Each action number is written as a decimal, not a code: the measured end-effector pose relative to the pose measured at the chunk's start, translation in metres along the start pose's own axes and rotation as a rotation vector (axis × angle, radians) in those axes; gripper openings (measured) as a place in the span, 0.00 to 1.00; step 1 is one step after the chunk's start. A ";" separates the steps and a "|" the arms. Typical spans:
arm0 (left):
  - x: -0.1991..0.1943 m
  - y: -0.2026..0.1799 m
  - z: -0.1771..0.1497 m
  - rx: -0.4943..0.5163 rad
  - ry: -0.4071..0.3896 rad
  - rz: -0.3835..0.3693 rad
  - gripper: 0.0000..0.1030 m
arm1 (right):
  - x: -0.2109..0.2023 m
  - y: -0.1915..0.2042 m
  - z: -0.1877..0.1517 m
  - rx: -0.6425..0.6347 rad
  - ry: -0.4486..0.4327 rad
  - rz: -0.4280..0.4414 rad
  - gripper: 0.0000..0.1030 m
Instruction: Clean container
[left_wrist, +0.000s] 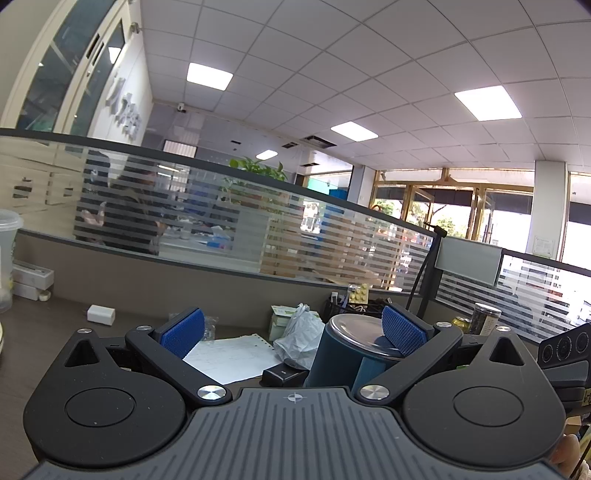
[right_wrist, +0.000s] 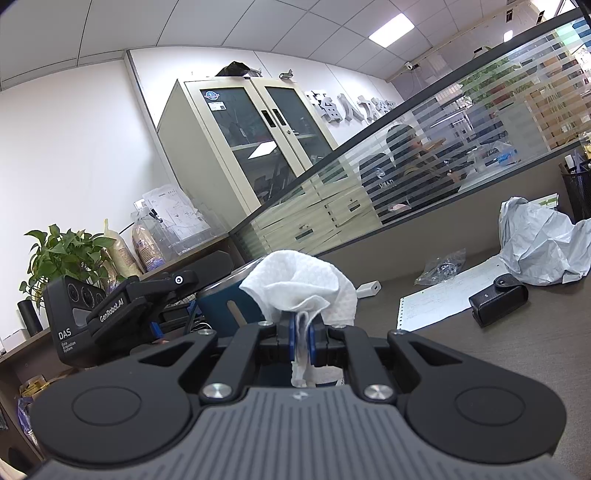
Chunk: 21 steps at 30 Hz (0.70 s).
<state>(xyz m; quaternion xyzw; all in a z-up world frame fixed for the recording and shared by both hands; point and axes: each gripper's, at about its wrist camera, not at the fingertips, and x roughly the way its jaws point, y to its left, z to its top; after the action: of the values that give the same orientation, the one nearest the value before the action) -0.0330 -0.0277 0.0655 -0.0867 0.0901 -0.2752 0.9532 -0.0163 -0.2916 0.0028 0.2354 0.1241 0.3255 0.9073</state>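
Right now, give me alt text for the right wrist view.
The right hand-held gripper is shut on a white paper towel, just in front of a blue container. On the desk beyond lie printed paper and a black pouch.

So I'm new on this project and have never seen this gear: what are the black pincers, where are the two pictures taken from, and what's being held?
A person holds a two-finger gripper in each hand; each carries a fisheye camera looking along its fingers. In the left view, the left gripper is open, its right pad against the blue container. In the right view, the right gripper is shut on a white paper towel. On the desk lie printed paper, a black pouch and a crumpled bag.
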 end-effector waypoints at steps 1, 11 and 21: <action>0.000 0.000 0.000 0.000 0.000 0.001 1.00 | 0.001 0.000 0.000 -0.001 0.004 -0.005 0.11; 0.001 -0.001 0.000 -0.001 0.000 -0.001 1.00 | 0.006 -0.005 -0.008 -0.006 0.037 -0.037 0.11; 0.003 0.001 -0.001 -0.001 0.000 0.000 1.00 | 0.009 -0.008 -0.015 -0.007 0.068 -0.051 0.11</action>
<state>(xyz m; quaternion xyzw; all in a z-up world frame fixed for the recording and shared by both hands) -0.0305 -0.0282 0.0637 -0.0871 0.0902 -0.2752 0.9532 -0.0106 -0.2861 -0.0150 0.2178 0.1598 0.3103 0.9115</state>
